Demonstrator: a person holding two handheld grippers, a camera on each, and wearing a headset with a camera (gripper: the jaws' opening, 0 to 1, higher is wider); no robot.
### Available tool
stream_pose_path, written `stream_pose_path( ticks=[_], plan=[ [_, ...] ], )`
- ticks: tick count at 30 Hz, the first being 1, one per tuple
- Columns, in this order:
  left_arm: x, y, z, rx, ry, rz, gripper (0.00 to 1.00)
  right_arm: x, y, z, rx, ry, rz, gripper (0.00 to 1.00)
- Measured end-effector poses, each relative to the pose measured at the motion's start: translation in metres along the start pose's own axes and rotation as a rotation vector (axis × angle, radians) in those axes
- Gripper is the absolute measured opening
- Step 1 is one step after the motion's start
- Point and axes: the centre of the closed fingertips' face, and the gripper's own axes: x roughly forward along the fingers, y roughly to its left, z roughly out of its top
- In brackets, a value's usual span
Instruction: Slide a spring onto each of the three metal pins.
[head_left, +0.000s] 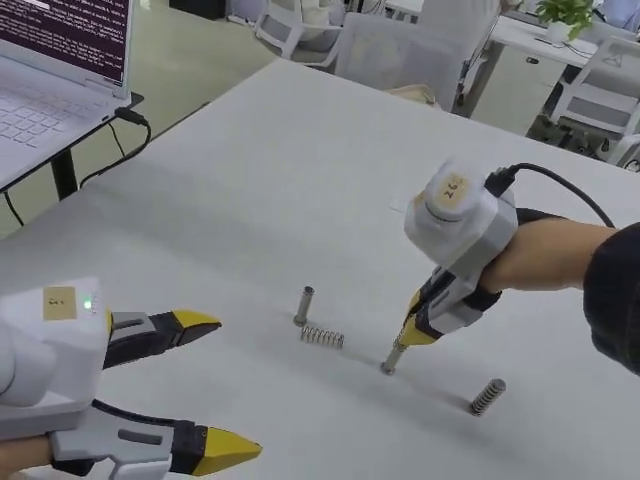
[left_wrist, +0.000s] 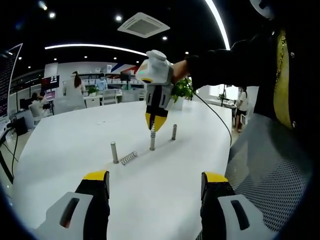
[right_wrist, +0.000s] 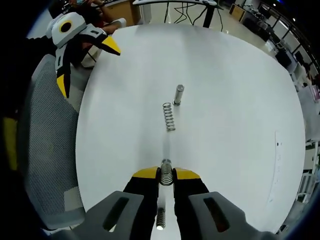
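Observation:
Three metal pins stand on the white table (head_left: 300, 180). The left pin (head_left: 304, 305) (left_wrist: 114, 152) (right_wrist: 178, 94) is bare, and a loose spring (head_left: 322, 337) (left_wrist: 128, 158) (right_wrist: 169, 116) lies flat beside it. My right gripper (head_left: 415, 330) (left_wrist: 156, 121) (right_wrist: 166, 175) is shut on a second spring, held over the top of the middle pin (head_left: 392, 358) (left_wrist: 152, 143). The right pin (head_left: 487, 396) (left_wrist: 174, 131) wears a spring. My left gripper (head_left: 215, 385) (left_wrist: 156, 177) hovers open near the table's front left with nothing between its jaws.
An open laptop (head_left: 50, 60) with a black cable (head_left: 130, 120) sits on a stand at the far left. Office chairs (head_left: 390, 50) stand beyond the table's far edge. A grey mesh chair (left_wrist: 270, 165) is close by the table's near side.

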Motion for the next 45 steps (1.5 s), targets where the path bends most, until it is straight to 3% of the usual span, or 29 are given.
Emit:
stream_pose_path(
  ticks=[21,36,45],
  plan=[
    [-0.001,0.002,-0.003,-0.006,0.007,0.005,0.69,0.033,-0.002,-0.007,0.018,0.012,0.000,0.08],
    [0.001,0.001,-0.004,-0.007,0.011,0.000,0.67,0.037,0.002,-0.008,0.025,-0.002,0.009,0.09],
    [0.002,0.001,-0.006,-0.007,0.016,-0.006,0.67,0.026,0.000,-0.002,0.008,-0.027,-0.006,0.12]
  ],
)
